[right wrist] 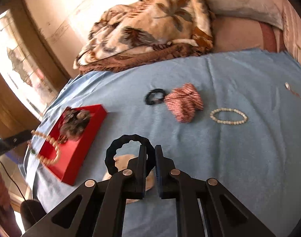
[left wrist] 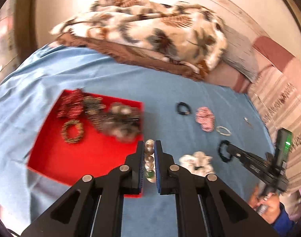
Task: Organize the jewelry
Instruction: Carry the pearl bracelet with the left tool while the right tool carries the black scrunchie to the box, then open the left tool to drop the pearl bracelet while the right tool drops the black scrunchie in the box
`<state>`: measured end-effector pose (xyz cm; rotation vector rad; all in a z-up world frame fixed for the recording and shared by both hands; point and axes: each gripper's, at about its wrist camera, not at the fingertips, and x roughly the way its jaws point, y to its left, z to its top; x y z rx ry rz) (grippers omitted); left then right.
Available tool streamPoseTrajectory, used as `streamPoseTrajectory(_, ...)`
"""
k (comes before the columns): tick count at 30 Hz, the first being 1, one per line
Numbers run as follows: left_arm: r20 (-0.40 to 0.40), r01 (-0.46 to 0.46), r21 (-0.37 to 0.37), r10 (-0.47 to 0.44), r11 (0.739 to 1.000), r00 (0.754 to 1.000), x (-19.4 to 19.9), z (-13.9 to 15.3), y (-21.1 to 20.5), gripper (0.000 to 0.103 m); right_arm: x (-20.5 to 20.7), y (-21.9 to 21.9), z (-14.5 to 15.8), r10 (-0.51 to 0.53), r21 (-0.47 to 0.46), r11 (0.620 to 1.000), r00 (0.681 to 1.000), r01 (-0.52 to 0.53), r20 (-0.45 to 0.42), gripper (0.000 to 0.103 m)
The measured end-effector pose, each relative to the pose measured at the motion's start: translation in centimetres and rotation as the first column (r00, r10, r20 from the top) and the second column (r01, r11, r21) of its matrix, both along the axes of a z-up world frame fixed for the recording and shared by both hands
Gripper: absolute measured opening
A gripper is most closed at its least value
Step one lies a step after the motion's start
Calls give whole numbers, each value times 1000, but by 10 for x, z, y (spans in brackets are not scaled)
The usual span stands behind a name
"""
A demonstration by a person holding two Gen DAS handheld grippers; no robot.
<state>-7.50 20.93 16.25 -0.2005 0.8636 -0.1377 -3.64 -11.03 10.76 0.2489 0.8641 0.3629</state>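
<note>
A: Left gripper (left wrist: pixel 149 158): jaws pinching a bead necklace (left wrist: pixel 149 154). Clear round beads stacked between the pads, one greenish bead at the lower end. In the right wrist view the same strand (right wrist: pixel 49 148) hangs in a loop over the near edge of the red tray (right wrist: pixel 71 158), at about 9 o'clock from the right gripper.

B: Handling?

A: Judged: beads hard and smooth, so slippery against the pads; the strand itself limp, no stiffness along its length. Weight probably moderate for its kind. Best hold is across a bead pair, as now, not on bare cord.

B: Axis?

A: Gripped section runs along the fingers, 12 to 6 o'clock in the left wrist view. The free loop droops toward the tray floor. No fixed heading; it follows gravity.

B: Right gripper (right wrist: pixel 150 158)?

A: Jaws pressed close on a black hair tie (right wrist: pixel 128 138). The ring stands out at 11 o'clock from the tips, lifted off the blue sheet (right wrist: pixel 229 158). Soft, light, elastic; any point on the ring serves.

B: Tray contents?

A: Blurred. A beaded bracelet (left wrist: pixel 72 131) at 9 o'clock and scrunchies (left wrist: pixel 118 122) at 12 o'clock of the tray.

B: On the sheet?

A: Pink scrunchie (right wrist: pixel 185 103), second black tie (right wrist: pixel 155 96) touching it at 9 o'clock, pearl bracelet (right wrist: pixel 228 116) lying flat at 3 o'clock of it, long axis 9 to 3. White scrunchie (left wrist: pixel 198 162) beside the left gripper.
</note>
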Motion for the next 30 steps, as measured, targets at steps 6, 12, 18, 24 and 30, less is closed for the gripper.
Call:
streamPoseTrajectory(6, -35, -114, 28, 115, 993, 993, 2, -23, 58, 9, -9, 59, 17, 120, -31, 992, 993, -120, 1, 9)
streamPoseTrajectory(12, -86, -231, 25, 232, 973, 969, 17, -61, 112, 9, -9, 137, 18, 244, -84, 966, 969, -246, -27, 9)
streamPoseTrajectory(18, -96, -345, 33, 347, 938, 933, 33, -82, 162, 9, -2, 215, 2, 340, -158, 924, 937, -349, -79, 9)
streamPoseTrajectory(24, -64, -365, -48, 362, 930, 930, 32, -88, 187, 9, 13, 274, -24, 381, -189, 895, 913, -404, -147, 9)
streamPoseTrajectory(30, -18, -334, -122, 335, 935, 942, 26, -82, 192, 14, 21, 319, -37, 402, -202, 879, 899, -432, -175, 9)
